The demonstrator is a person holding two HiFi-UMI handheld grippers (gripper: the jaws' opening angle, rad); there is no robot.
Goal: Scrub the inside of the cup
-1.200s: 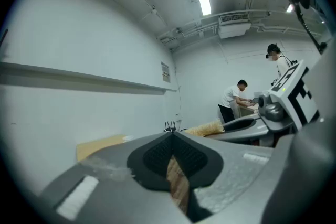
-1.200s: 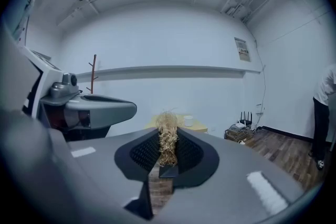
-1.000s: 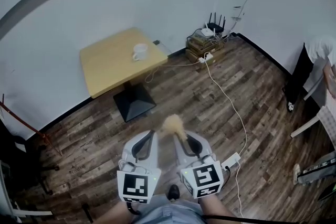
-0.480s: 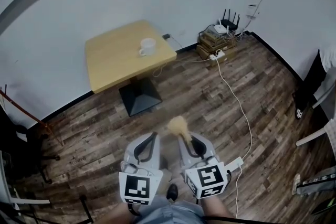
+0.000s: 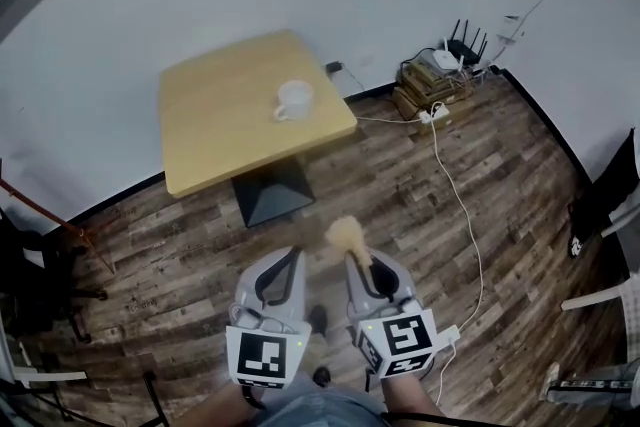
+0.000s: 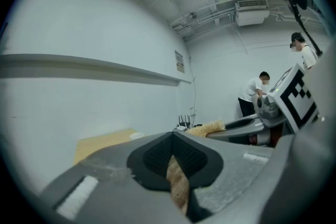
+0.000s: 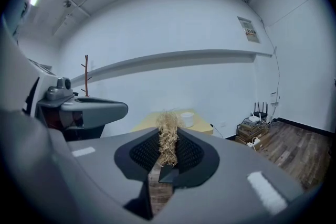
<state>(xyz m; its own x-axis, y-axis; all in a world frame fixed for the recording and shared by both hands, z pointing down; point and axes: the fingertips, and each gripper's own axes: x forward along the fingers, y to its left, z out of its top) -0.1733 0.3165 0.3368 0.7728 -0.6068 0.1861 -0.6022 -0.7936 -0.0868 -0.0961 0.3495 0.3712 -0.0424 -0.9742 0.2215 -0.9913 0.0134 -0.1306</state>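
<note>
A white cup point(image 5: 294, 100) stands on the square yellow table point(image 5: 220, 130) against the wall, well ahead of both grippers. My right gripper point(image 5: 360, 265) is shut on a straw-coloured scrub brush point(image 5: 345, 237), whose bristle tuft sticks up past the jaws. In the right gripper view the brush point(image 7: 168, 134) rises between the pads, with the cup point(image 7: 187, 119) far behind it. My left gripper point(image 5: 284, 260) is shut with nothing in it, close beside the right one. The left gripper view shows the cup point(image 6: 136, 135) small on the distant table.
The table's black pedestal base point(image 5: 268, 197) stands on the wood floor. A router on stacked boxes point(image 5: 440, 75) fills the right corner, and a white cable point(image 5: 458, 210) runs from it across the floor. Dark furniture point(image 5: 35, 280) stands at the left. A person point(image 6: 254, 93) bends over at the right.
The table and cup have come nearer and sit lower in the head view. Both grippers have been carried forward together, the brush still in the right one.
</note>
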